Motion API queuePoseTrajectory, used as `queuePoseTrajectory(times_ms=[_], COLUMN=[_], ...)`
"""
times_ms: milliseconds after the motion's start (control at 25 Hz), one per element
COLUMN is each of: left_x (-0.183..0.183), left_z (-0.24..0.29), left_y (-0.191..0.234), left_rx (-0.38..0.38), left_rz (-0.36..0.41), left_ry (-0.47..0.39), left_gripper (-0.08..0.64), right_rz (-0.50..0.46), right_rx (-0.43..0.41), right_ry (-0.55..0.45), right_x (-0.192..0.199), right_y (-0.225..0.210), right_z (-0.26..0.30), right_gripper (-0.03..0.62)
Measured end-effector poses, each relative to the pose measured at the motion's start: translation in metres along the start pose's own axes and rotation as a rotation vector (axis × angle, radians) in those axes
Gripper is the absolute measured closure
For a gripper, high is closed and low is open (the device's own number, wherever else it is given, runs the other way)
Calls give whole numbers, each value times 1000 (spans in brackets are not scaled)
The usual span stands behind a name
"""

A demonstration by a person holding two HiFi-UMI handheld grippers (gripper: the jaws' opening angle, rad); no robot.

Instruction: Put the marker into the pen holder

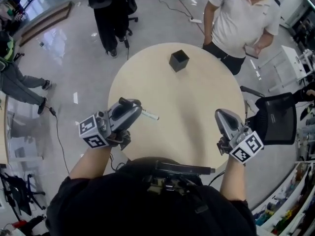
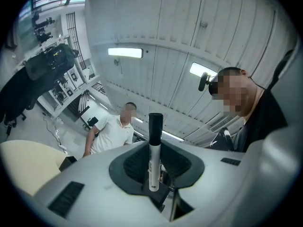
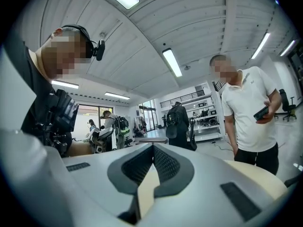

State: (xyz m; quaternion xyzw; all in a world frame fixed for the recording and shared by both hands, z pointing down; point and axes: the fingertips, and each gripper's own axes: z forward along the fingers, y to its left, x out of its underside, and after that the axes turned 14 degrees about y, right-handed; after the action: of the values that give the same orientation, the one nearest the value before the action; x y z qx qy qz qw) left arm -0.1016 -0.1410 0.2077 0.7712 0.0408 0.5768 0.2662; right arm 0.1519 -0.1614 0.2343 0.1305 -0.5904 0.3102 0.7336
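A black square pen holder (image 1: pixel 179 60) stands upright at the far side of the round beige table (image 1: pixel 197 97). My left gripper (image 1: pixel 133 104) hovers over the table's near left part and is shut on the marker (image 1: pixel 149 115), whose white end sticks out to the right. In the left gripper view the marker (image 2: pixel 154 162) stands upright between the jaws, black cap on top. The pen holder (image 2: pixel 67 161) shows as a dark box low on the left. My right gripper (image 1: pixel 221 116) is over the near right edge, shut with nothing in it; its jaws (image 3: pixel 152 148) meet at the tips.
A person in a white shirt (image 1: pixel 243 18) stands just behind the table's far right edge. Another person in black (image 1: pixel 110 14) stands further back on the left. A black chair (image 1: pixel 275 117) is at the right of the table. A cable (image 1: pixel 56 132) runs on the floor at the left.
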Motion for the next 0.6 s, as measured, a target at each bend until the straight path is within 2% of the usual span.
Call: queuePoseTrajectory(times_ms=[320,600], left_x=[3,-13], left_z=[-4,22], left_y=[16,83], left_rx=[-27,-55], left_rz=[25,16], left_ry=[4,8], left_gripper=[488,488], right_rz=[5,7], right_rx=[9,36], right_ry=[-2,1], right_x=[14,2], right_y=[-4,-60], right_z=[1,28], right_gripper=[589,589])
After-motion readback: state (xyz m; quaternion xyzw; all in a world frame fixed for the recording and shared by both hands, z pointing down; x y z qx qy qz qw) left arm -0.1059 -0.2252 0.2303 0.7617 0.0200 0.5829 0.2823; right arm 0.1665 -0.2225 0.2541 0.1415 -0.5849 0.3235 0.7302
